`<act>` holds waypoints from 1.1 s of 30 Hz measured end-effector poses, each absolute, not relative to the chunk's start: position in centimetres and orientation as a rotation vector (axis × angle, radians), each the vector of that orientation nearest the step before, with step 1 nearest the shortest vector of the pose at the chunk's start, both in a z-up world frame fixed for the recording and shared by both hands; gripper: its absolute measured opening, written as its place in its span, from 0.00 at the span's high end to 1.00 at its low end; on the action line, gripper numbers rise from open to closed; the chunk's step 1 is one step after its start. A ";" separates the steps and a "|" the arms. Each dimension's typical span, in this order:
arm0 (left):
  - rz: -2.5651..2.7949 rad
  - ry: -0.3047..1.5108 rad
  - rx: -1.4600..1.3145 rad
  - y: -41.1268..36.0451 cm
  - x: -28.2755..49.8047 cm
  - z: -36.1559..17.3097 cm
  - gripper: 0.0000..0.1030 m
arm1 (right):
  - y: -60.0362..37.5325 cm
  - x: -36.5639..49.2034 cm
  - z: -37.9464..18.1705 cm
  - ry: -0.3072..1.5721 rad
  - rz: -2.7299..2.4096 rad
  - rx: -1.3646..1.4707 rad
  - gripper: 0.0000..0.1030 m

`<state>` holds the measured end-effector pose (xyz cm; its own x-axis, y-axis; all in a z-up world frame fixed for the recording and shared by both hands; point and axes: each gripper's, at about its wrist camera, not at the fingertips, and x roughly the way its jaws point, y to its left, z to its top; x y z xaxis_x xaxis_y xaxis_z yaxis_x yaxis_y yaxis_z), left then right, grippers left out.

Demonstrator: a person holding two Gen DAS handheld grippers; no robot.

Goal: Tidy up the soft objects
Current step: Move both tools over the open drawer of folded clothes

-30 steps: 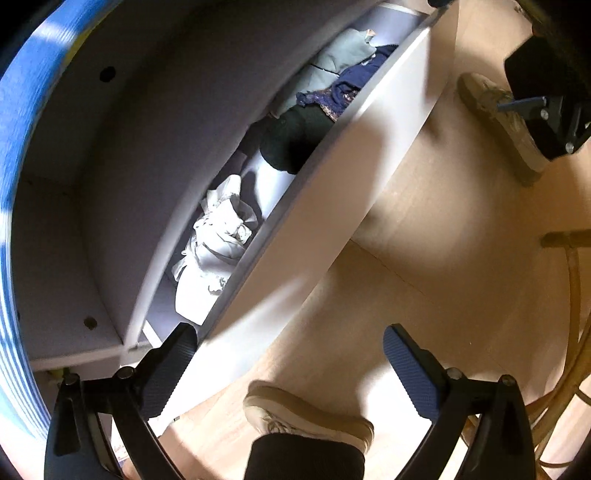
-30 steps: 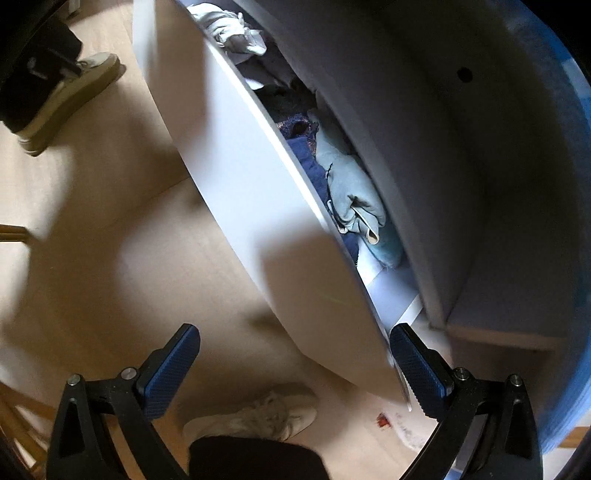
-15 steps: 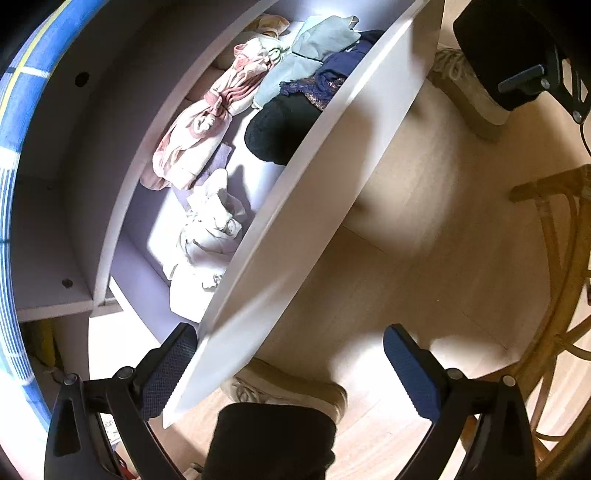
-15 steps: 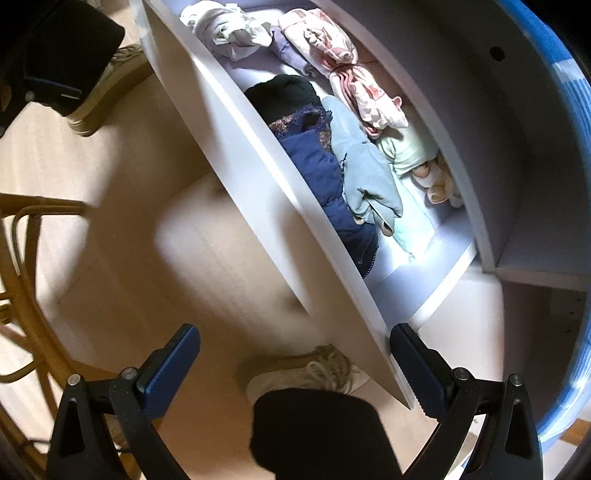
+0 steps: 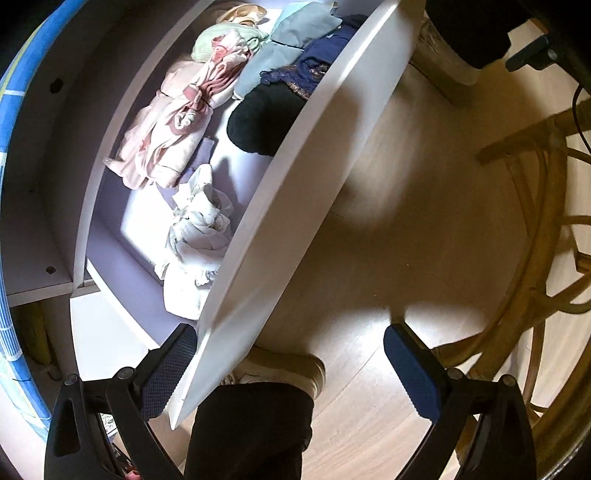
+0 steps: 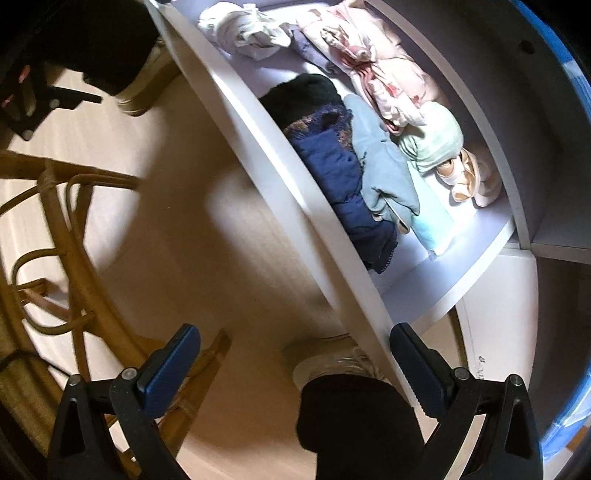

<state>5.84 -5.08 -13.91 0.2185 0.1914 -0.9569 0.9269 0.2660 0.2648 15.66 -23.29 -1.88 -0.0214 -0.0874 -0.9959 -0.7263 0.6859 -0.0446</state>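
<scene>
A white drawer (image 5: 295,206) stands pulled far out, also in the right wrist view (image 6: 295,177). It holds soft clothes: a pink garment (image 5: 173,125) (image 6: 380,70), a white crumpled cloth (image 5: 199,236) (image 6: 247,33), a black item (image 5: 262,122) (image 6: 299,96), a navy garment (image 5: 314,62) (image 6: 343,173), a light blue cloth (image 5: 280,48) (image 6: 384,173) and a mint green roll (image 5: 221,40) (image 6: 432,144). My left gripper (image 5: 290,373) is open, its jaws either side of the drawer front's near corner. My right gripper (image 6: 295,369) is open, astride the drawer front's other end.
A rattan chair (image 5: 535,229) (image 6: 62,229) stands on the wooden floor (image 5: 406,221) behind the drawer. The person's shoes (image 5: 280,365) (image 6: 328,358) and dark trouser legs are below the grippers. The white cabinet frame (image 5: 33,206) surrounds the drawer.
The drawer has come much farther out of the cabinet, and more clothes now show inside. Both grippers stayed open at the drawer front's two ends and moved back with it.
</scene>
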 end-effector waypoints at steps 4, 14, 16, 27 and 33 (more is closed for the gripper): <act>-0.759 1.288 1.118 -4.9 7.1 -12.9 0.01 | -24.2 17.0 -0.6 1.524 0.617 -0.607 0.00; -0.643 1.316 0.607 -5.4 15.1 -8.4 0.02 | -28.7 25.2 3.1 1.443 0.314 -0.124 0.00; -0.576 1.356 0.439 -4.5 17.2 -8.3 0.00 | -29.5 26.0 2.4 1.465 0.227 -0.066 0.00; -0.259 1.454 0.151 0.0 21.5 -10.9 0.00 | -29.6 26.7 -2.1 1.575 -0.002 0.038 0.00; -0.217 1.494 0.152 0.9 21.3 -11.9 0.00 | -30.0 26.3 -1.6 1.560 -0.006 0.077 0.00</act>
<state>21.26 0.95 -11.88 0.0628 -0.0497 -0.9968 0.2362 0.9711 -0.0335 26.32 -30.02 -1.57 0.0112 0.0452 -0.9989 0.0530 0.9976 0.0457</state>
